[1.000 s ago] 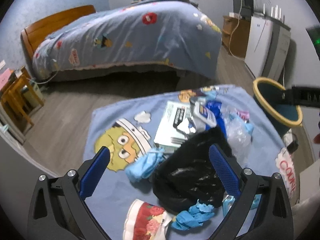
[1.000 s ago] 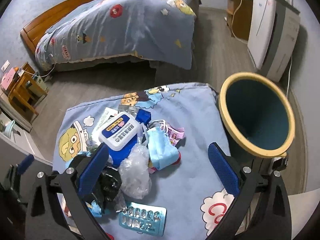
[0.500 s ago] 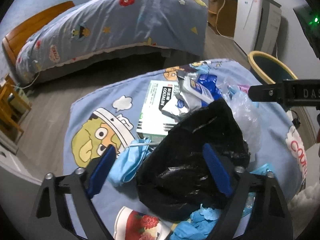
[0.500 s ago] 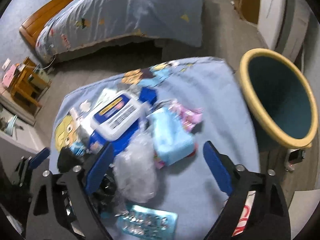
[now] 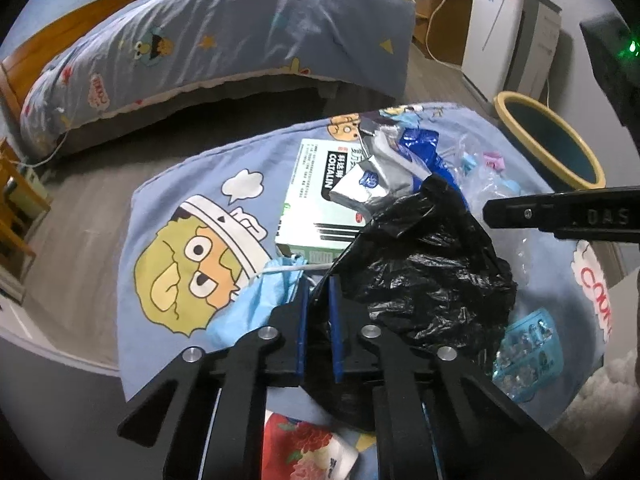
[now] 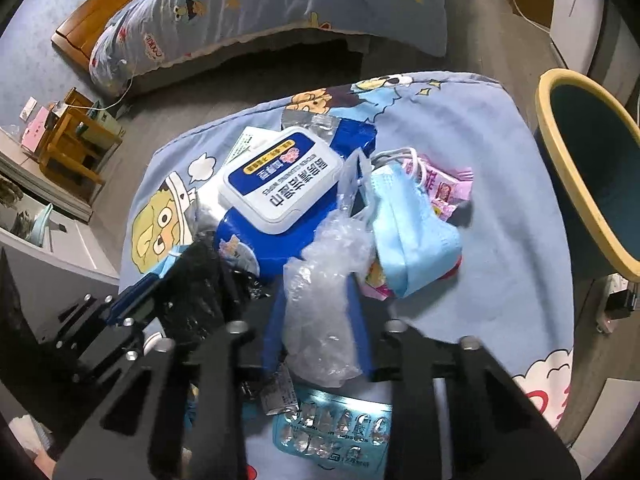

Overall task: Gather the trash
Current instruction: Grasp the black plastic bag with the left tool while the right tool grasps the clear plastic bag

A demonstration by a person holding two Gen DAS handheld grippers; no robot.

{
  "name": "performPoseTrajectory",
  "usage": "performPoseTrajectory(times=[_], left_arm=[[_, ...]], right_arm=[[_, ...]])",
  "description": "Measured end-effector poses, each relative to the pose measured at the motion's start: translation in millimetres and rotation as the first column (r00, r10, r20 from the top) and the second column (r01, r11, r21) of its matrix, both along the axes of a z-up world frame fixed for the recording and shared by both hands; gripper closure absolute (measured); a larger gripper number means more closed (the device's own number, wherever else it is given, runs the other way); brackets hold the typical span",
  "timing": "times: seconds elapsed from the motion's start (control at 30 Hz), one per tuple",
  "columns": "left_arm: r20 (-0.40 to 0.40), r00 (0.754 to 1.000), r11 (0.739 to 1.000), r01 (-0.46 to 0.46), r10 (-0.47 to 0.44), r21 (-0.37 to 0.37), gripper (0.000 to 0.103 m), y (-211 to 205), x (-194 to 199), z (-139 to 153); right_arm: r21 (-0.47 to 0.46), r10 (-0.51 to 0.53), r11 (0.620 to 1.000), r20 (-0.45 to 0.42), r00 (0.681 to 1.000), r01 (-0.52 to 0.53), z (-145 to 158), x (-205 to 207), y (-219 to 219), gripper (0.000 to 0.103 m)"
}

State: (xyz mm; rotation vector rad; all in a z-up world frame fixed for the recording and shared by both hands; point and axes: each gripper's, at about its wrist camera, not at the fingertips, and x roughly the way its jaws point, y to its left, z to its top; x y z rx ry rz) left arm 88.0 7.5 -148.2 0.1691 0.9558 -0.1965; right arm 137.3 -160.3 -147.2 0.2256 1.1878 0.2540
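2 tools gripped trash: left tool (image 5: 318, 312) pinched crumpled black plastic bag (image 5: 424, 276); right tool (image 6: 318, 332), closing on clear crinkled wrapper (image 6: 326, 292), sat nearer yellow-rimmed teal bin (image 6: 592, 184)

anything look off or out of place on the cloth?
Trash is heaped messily on the cartoon cloth: a crumpled black bag, clear plastic wrap, used face mask and an emptied pill blister. The bin beside it looks empty.
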Motion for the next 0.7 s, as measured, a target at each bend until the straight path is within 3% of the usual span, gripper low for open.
performPoseTrajectory(times=[0.13, 0.33, 0.7], left_arm=[[0.033, 0.999, 1.0, -0.016, 0.016, -0.024, 0.098, 8, -7, 12], [0.089, 0.995, 0.999, -0.044, 0.046, -0.028, 0.098, 20, -18, 35], [0.257, 0.96, 0.993, -0.092, 0.109, -0.076, 0.099, 15, -21, 102]], right_arm=[[0.0, -0.011, 1.0, 0.031, 0.999, 0.011, 10, -3, -4, 0.091], [-0.01, 0.008, 1.0, 0.11, 0.994, -0.007, 38, -10, -2, 0.092], [-0.04, -0.017, 0.999, 0.267, 0.964, 0.029, 103, -15, -27, 0.092]])
